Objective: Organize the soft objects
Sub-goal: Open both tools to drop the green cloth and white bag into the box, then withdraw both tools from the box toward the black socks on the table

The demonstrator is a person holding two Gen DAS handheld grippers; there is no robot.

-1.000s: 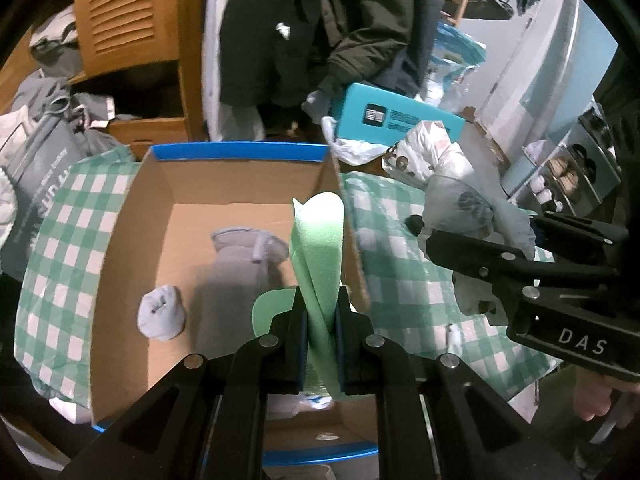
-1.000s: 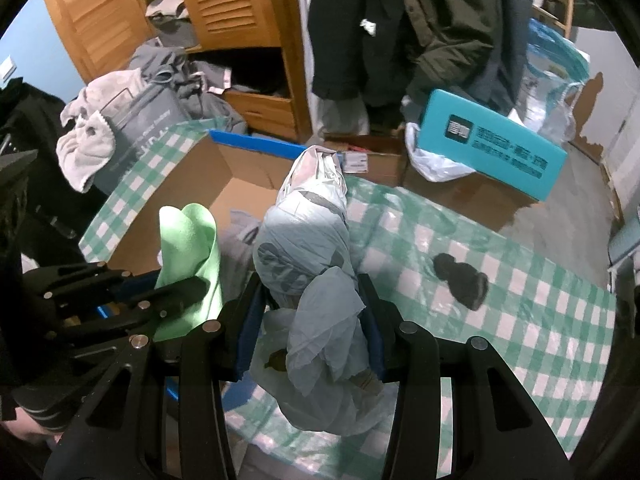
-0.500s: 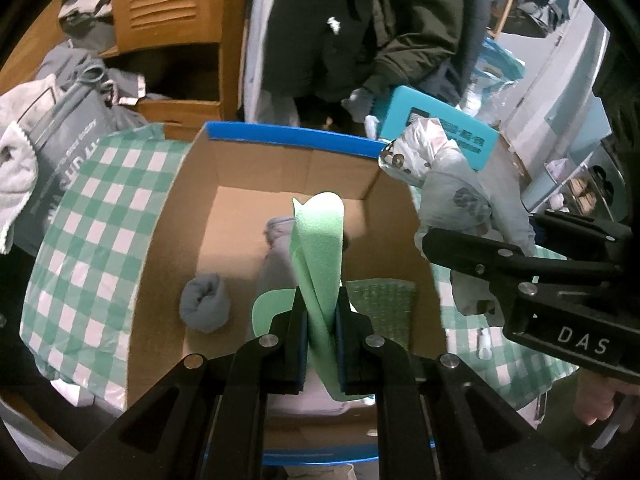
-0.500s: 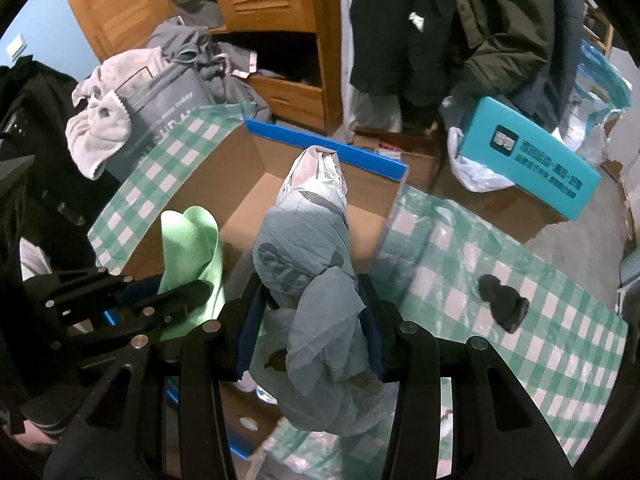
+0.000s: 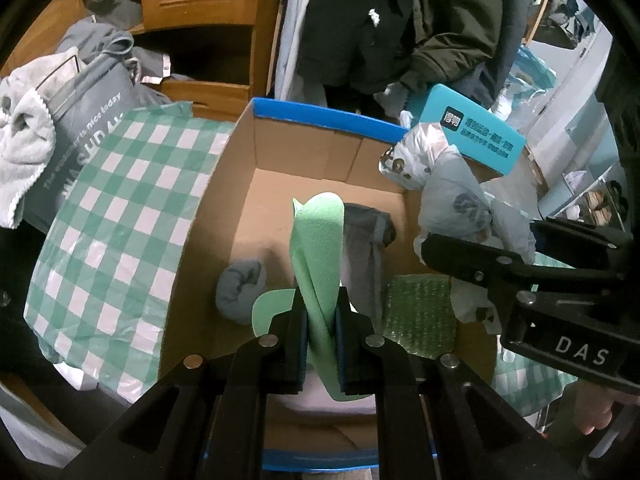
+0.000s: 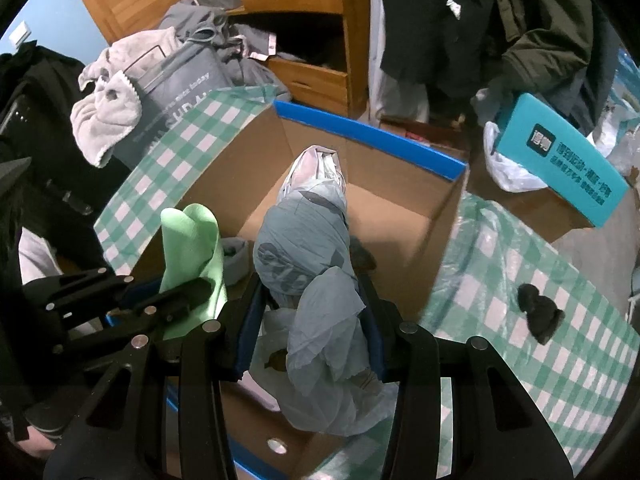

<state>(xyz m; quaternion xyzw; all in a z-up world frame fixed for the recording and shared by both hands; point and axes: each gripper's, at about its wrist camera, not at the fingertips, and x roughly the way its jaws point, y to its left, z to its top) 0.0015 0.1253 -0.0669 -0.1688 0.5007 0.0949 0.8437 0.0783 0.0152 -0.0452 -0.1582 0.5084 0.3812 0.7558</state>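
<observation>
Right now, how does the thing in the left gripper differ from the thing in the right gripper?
The green cloth in the left gripper is thin, flat and one plain colour; the grey bundle in the right gripper is bulky, crumpled and printed. The cloth stands up folded between nearly closed jaws; the bundle holds its jaws wide apart and sags below them. Both are soft, gripped, and held over the cardboard box.

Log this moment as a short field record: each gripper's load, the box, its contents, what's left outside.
left gripper: shut on green foam sheet, above the box
right gripper: shut on grey-blue bundle, above the box
cardboard box: open, blue-taped rim
inside box: rolled grey sock, grey garment, green textured pad
outside box: dark sock on checked cloth
</observation>
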